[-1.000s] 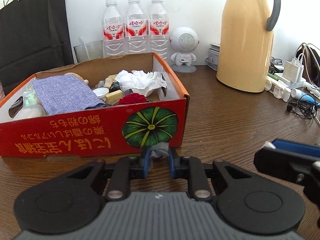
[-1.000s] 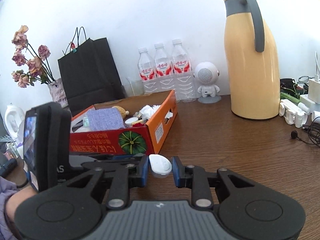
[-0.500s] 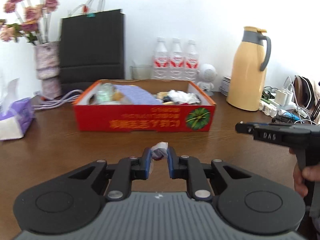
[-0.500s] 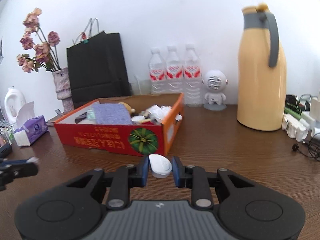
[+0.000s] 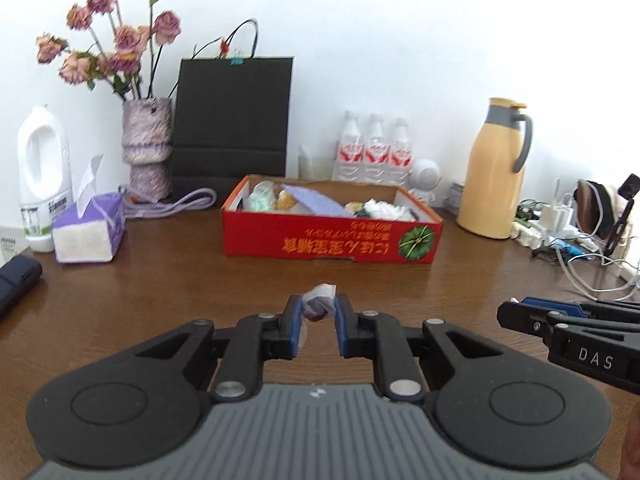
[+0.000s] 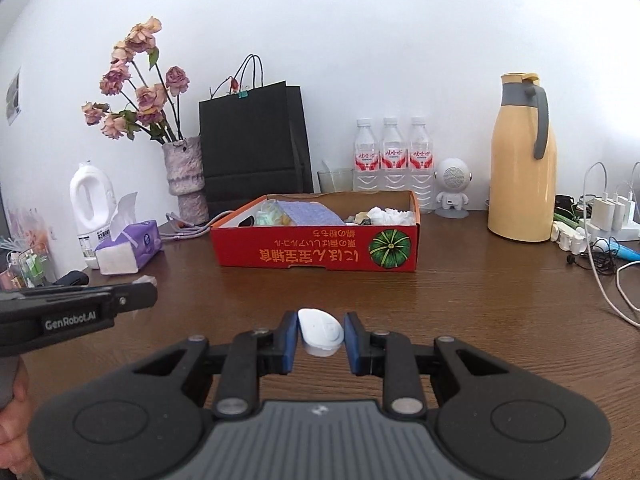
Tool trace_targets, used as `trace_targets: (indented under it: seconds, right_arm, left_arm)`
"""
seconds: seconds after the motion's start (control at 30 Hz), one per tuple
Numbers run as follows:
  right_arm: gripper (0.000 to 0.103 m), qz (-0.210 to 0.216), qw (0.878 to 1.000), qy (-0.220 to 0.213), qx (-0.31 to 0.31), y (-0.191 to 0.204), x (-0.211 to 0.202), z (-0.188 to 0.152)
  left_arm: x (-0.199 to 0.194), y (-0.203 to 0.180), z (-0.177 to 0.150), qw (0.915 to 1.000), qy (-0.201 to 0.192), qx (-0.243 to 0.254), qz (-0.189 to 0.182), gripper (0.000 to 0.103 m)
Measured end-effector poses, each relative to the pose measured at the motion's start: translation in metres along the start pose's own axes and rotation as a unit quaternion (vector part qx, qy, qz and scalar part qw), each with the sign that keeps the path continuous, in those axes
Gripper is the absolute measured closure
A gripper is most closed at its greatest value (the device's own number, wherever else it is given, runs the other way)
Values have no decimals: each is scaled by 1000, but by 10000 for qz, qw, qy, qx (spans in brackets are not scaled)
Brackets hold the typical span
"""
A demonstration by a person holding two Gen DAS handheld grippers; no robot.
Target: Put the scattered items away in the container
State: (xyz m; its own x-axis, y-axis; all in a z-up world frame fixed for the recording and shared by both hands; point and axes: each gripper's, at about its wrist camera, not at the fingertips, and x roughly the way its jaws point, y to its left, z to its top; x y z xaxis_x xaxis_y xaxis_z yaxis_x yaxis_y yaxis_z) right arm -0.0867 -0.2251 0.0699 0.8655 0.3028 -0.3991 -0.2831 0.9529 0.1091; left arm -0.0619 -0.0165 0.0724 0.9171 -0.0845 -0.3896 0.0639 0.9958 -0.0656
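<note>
Holding a crumpled wrapper point(image 5: 319, 301) in the left tool point(image 5: 318, 322) and a white cap-like piece point(image 6: 321, 330) in the right tool point(image 6: 321, 340), both clamped, the person must carry them forward to the red box point(image 6: 316, 250) ahead on the worktop point(image 6: 480, 300) and release.

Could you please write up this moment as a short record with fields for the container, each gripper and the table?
container: red cardboard box printed with a green pumpkin, open-topped, already holding a lavender cloth and crumpled white tissue
left gripper: jaws shut on a small crinkled white-and-dark wrapper, short of the box
right gripper: jaws shut on a small white oval plastic case, short of the box
table: brown wooden tabletop; no loose items in front of the box
</note>
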Motion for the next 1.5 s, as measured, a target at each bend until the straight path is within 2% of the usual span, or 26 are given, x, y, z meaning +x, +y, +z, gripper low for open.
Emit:
trace_targets:
  seconds: [0.17,0.3,0.37,0.47,0.5,0.57,0.6,0.73,0.8,0.93,1.03,1.13,1.2,1.3,1.47,1.5]
  right_arm:
    - [79,-45,10000,-44,48,-18,24,37]
    - [79,41,9997,-160,-176,-32,72,100]
    - [80,163,9996,-100,-197,-41,101,134]
    - [79,318,9988,318,-171,-55,159,181]
    - [79,321,9978,532,-236,-57,182,192]
    - [80,312,9943,986,-242,-66,226,207]
    - [79,265,9913,1264,-252,-70,250,212]
    - [80,90,9738,2244,-357,-86,331,206]
    - [79,-83,9613,2717,-454,-90,365,194]
    - [79,-363,9432,3173,-916,-82,404,177]
    - [75,-573,9364,3307,-1021,-79,415,172]
    - [58,-637,9422,3186,-815,-84,409,179]
    - [47,-605,9478,3075,-582,-89,398,187]
    - [43,-480,9515,3028,-247,-93,380,200]
    - [32,-323,9561,2909,157,-86,343,214]
    - [29,-316,9573,2866,196,-86,337,216]
  left_arm:
    - [30,8,35,9991,-80,-5,-409,85]
    - [88,17,94,9984,-160,156,-517,85]
    - [129,25,124,9985,-14,85,-538,85]
    - [201,41,161,9978,439,-63,-489,85]
    - [223,47,168,9973,612,-173,-373,85]
    - [271,61,176,9936,1038,-177,-410,85]
    - [289,66,177,9927,1174,-169,-233,85]
    - [350,75,165,9808,1921,257,-200,85]
    - [365,75,156,9772,2070,471,-31,85]
    - [388,80,149,9723,2289,477,14,83]
    - [395,79,150,9705,2355,519,-8,72]
    - [388,81,155,9723,2304,387,-80,58]
    - [379,81,160,9731,2266,369,-168,53]
    - [366,78,170,9725,2307,234,-235,49]
    - [336,67,188,9724,2332,-7,-61,18]
    - [328,64,192,9734,2290,-31,-13,15]
